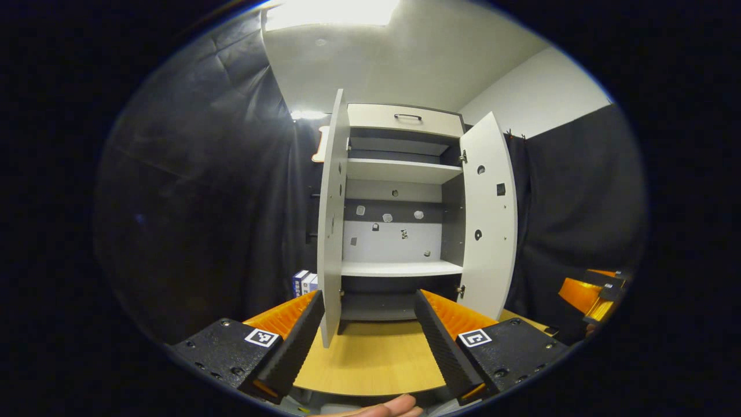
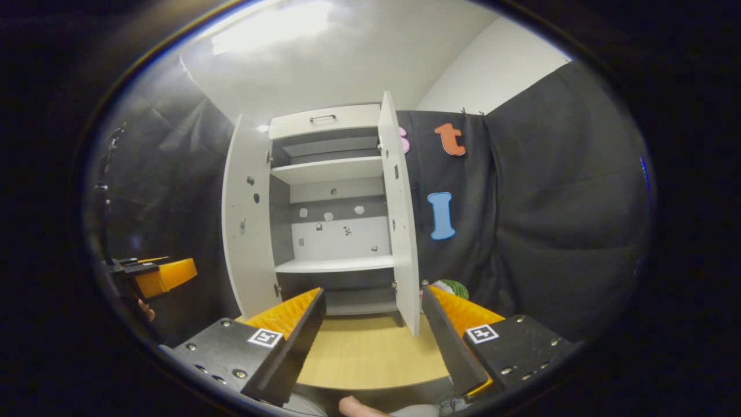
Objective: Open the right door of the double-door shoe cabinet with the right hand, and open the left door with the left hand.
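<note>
Nearest to me in the left gripper view, my left claw (image 1: pixel 367 324) stands wide with nothing between its fingers, and a fingertip (image 1: pixel 393 406) of the hand holding it shows at the bottom edge. In front of the shoe cabinet (image 1: pixel 399 214) lies the pale wood counter (image 1: pixel 370 359), bare between the fingers. The cabinet's left door (image 1: pixel 332 220) is swung out toward me, its free edge hanging just inside the left finger without touching it as far as I can tell. The right door (image 1: pixel 489 220) is swung open too, on the cabinet's far side from that claw. In the right gripper view, my right claw (image 2: pixel 373 324) is likewise spread wide and holding nothing, with the right door's (image 2: pixel 402 226) lower corner just ahead of the gap between its fingers, apart from both. The left door (image 2: pixel 246 220) stands open on the cabinet's other side. Each view catches the other claw off to the cabinet's side: the right one (image 1: pixel 596 295) beyond the right door, the left one (image 2: pixel 156 275) beyond the left door. Inside the cabinet (image 2: pixel 333 220) I see white shelves (image 1: pixel 402 171) and a back panel with small holes, and above them a drawer (image 1: pixel 405 119) with a dark handle. Small boxes (image 1: pixel 304 282) sit on the counter just left of the cabinet's foot.
</note>
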The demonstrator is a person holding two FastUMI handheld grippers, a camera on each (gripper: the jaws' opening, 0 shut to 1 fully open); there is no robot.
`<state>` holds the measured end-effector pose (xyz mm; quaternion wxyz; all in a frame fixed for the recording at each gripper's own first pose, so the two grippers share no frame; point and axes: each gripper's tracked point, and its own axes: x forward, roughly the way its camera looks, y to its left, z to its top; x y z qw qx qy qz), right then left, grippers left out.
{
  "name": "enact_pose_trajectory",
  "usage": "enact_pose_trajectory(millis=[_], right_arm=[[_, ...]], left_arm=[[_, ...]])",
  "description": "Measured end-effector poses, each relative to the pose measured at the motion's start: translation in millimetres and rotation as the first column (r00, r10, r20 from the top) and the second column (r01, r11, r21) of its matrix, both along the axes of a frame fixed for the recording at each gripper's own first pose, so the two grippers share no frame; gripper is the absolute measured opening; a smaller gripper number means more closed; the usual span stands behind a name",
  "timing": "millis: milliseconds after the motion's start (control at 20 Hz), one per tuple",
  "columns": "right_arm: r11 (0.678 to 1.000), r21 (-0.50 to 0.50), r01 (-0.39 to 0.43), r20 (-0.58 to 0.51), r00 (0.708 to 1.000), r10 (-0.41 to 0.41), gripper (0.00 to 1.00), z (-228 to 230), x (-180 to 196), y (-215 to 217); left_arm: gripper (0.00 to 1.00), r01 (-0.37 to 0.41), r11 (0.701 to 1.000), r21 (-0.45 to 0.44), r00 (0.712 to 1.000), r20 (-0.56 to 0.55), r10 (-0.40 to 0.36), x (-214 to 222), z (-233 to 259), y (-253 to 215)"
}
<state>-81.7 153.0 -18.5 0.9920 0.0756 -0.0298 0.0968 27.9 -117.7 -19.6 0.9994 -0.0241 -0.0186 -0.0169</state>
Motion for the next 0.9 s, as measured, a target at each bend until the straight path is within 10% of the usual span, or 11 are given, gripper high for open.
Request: enact_pose_trajectory(millis=[900], right_arm=[[1.0,0.0,-0.003,0.017,1.0,0.003,0.95,2,-10,0]], left_arm=[[0.96,0.06,0.998,-0.009,0.996,-0.067,-0.061,11,-20,-14]])
